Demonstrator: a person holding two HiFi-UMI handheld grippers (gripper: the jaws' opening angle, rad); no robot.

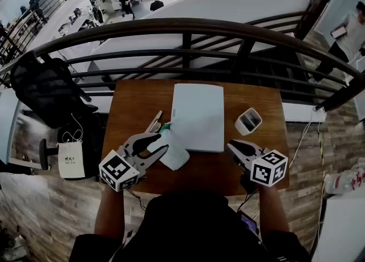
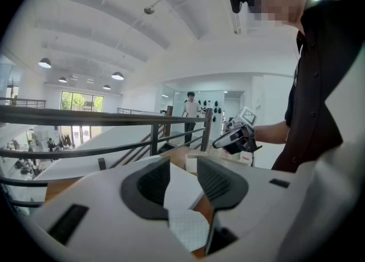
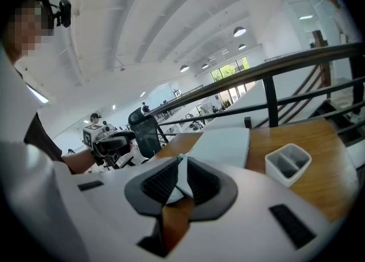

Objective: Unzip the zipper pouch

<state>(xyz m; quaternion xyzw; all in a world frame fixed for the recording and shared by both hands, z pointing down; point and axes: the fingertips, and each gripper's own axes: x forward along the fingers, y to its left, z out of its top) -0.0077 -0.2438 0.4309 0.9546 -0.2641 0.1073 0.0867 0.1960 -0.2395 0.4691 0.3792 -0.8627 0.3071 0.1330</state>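
I judge unzipping not begun | pouch flat on bench, seven o'clock of centre | left hand-held gripper spread beside it, gripping nothing | right hand-held gripper barely parted, empty, four o'clock

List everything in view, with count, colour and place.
table: one, brown wood, beside the railing
zipper pouch: one, white mesh with a green zipper end, front left of the table
flat rectangular item: one, white, table centre
container: one, white, two compartments, table right
slim item: one, pale, left of the flat item, too small to identify
office chair: one, black, left of the table
bag: one, white, below the chair
railing: one, dark, behind the table
bystander: one, far right
left gripper: one, white and black, jaws apart at the pouch
right gripper: one, same colours, jaws slightly apart, empty
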